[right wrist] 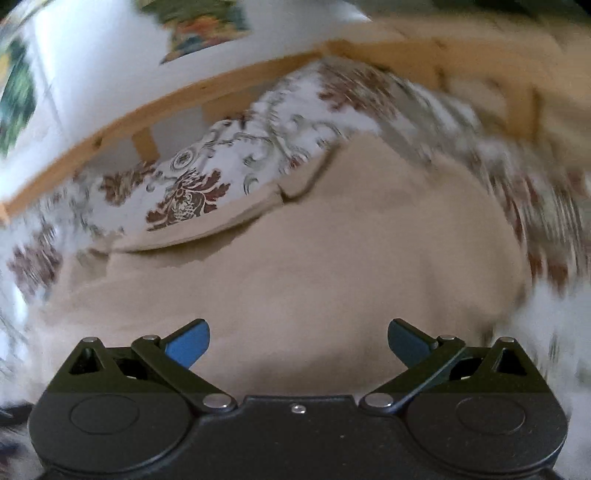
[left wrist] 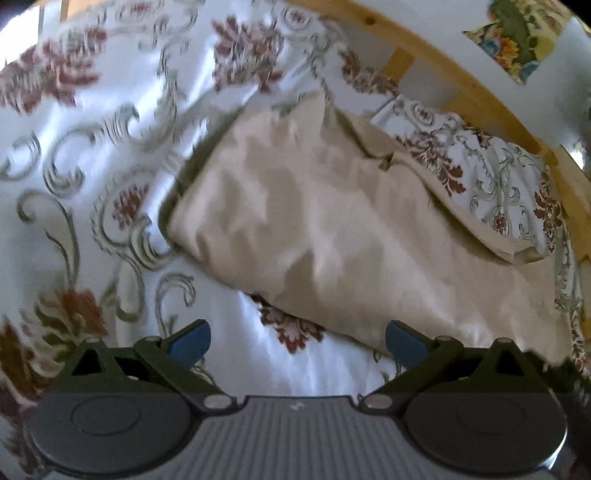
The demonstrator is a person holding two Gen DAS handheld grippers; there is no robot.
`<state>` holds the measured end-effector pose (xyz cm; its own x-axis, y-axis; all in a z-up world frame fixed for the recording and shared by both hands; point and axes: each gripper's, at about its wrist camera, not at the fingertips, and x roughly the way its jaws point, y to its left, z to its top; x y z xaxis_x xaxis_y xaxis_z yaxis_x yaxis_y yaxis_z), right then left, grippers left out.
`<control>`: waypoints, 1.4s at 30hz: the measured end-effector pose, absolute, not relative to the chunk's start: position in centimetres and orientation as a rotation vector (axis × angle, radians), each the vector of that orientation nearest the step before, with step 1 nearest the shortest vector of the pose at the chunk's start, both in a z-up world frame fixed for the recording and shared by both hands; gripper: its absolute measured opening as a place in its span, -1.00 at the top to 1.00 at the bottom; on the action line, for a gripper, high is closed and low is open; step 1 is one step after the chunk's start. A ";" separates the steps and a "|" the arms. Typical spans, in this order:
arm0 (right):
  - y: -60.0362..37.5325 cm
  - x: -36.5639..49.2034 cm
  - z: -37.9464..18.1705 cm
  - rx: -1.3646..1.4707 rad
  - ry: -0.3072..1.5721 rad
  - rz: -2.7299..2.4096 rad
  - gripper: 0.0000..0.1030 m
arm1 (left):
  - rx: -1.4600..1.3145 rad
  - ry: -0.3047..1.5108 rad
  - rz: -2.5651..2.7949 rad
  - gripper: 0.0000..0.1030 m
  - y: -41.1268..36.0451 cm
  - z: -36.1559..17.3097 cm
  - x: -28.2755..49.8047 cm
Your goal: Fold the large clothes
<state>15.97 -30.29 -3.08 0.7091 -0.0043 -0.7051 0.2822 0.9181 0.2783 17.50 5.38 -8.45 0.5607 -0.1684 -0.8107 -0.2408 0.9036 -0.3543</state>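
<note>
A beige garment [left wrist: 325, 229] lies folded in a long wrinkled slab on a floral bedsheet [left wrist: 92, 147], running from centre to lower right. My left gripper [left wrist: 297, 343] is open and empty, hovering over the sheet just short of the garment's near edge. In the right wrist view the same beige garment [right wrist: 314, 266] fills the middle, blurred by motion. My right gripper [right wrist: 298, 343] is open and empty above it. One corner of the garment [right wrist: 299, 184] is turned up near a pillow.
A floral pillow [left wrist: 491, 181] lies at the garment's far side and shows in the right wrist view [right wrist: 221, 177]. A wooden bed rail [left wrist: 461, 85] curves behind it, seen also in the right wrist view [right wrist: 166, 107]. A white wall with a floral picture [left wrist: 517, 33] lies beyond.
</note>
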 end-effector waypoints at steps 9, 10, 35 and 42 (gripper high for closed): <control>-35.0 15.7 -6.5 0.711 0.799 -0.393 -0.98 | -0.824 0.963 0.182 -0.99 9.1 -13.1 19.0; -35.6 16.0 -6.8 0.734 0.790 -0.407 -0.98 | -0.844 0.944 0.187 -0.99 9.2 -13.2 18.9; -40.4 15.3 -8.2 0.867 0.603 -0.561 0.56 | -0.996 0.854 0.154 0.62 11.7 -14.1 19.2; -39.3 13.9 -5.3 0.766 0.609 -0.530 0.97 | -0.948 0.787 0.164 1.00 11.8 -10.7 17.3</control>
<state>13.86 -39.34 -5.27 0.7066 -0.2167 -0.6736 0.6371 0.6090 0.4725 17.29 11.82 -10.72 0.7163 -0.2025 -0.6678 -0.4526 0.5937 -0.6654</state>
